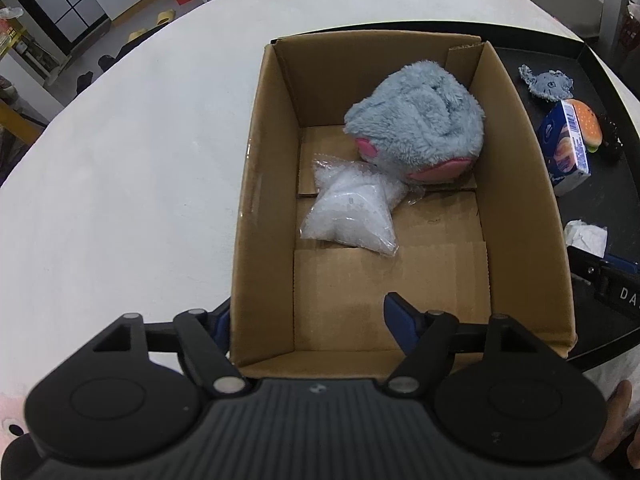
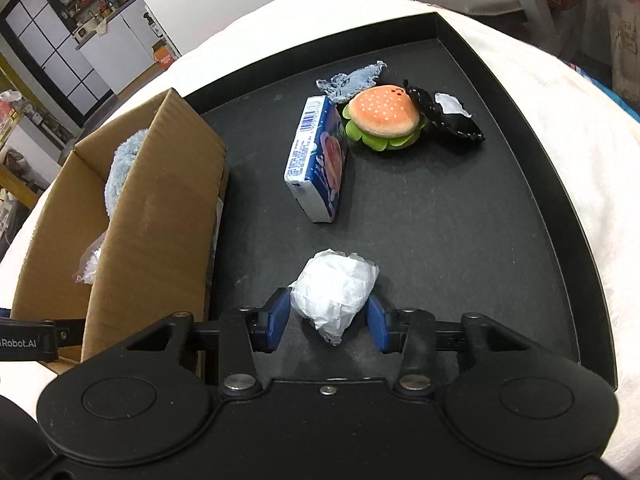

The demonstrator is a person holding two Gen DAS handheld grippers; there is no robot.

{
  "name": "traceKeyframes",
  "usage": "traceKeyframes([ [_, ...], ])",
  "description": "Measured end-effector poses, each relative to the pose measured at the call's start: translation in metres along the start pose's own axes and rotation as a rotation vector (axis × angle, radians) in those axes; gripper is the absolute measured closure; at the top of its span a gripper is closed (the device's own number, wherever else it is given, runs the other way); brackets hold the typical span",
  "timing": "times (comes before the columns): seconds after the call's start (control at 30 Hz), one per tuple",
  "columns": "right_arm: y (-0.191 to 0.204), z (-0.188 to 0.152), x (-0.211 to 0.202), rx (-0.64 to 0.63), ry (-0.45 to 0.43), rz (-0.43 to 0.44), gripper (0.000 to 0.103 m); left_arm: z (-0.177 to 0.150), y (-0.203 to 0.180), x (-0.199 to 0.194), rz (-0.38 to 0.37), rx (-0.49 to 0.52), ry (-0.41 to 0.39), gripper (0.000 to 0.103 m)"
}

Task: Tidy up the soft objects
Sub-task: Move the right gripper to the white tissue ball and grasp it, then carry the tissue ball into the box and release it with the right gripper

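An open cardboard box (image 1: pixel 264 200) holds a grey-blue plush (image 1: pixel 416 120) at the back and a clear bag of white filling (image 1: pixel 352 208) in the middle. My left gripper (image 1: pixel 312 320) is open, its jaws straddling the box's near left wall. In the right wrist view, my right gripper (image 2: pixel 328 320) has its blue pads on either side of a crumpled white tissue ball (image 2: pixel 334 288) on the black tray (image 2: pixel 480 240); whether they press it is unclear. Further back lie a blue tissue pack (image 2: pixel 316 160), a plush hamburger (image 2: pixel 382 116), a denim plush (image 2: pixel 352 80) and a black plush (image 2: pixel 448 116).
The box (image 2: pixel 152 216) stands at the tray's left edge on a white table (image 1: pixel 120 180). The tray's raised rim (image 2: pixel 580 220) runs along the right and far sides. Room furniture and shelves lie beyond the table.
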State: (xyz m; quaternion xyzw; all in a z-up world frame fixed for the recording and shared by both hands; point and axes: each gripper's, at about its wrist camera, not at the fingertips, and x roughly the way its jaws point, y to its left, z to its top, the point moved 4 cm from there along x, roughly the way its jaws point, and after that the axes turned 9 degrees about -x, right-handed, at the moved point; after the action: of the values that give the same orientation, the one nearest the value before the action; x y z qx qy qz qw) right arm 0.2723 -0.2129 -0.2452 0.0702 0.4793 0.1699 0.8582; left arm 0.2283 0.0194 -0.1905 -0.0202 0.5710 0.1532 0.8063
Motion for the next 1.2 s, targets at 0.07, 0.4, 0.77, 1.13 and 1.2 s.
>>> traceKeyframes([
  [0.07,0.0,-0.001,-0.001,-0.002,-0.002,0.001,0.063,-0.001,-0.001,0.001,0.007,0.005,0.003,0.029],
  [0.4,-0.006,-0.002,-0.006,0.042,0.001,0.008,0.063,0.0,-0.002,0.001,0.015,0.001,0.009,0.028],
  [0.77,-0.001,0.0,-0.018,0.027,-0.043,-0.026,0.063,0.0,0.002,-0.003,-0.017,-0.009,-0.002,0.028],
  [1.13,0.009,0.016,-0.039,-0.022,-0.083,-0.076,0.063,0.0,0.011,-0.007,-0.05,-0.019,-0.016,0.028],
  [1.2,0.012,0.02,-0.042,-0.03,-0.089,-0.082,0.063,0.0,0.014,-0.007,-0.054,-0.022,-0.017,0.028],
])
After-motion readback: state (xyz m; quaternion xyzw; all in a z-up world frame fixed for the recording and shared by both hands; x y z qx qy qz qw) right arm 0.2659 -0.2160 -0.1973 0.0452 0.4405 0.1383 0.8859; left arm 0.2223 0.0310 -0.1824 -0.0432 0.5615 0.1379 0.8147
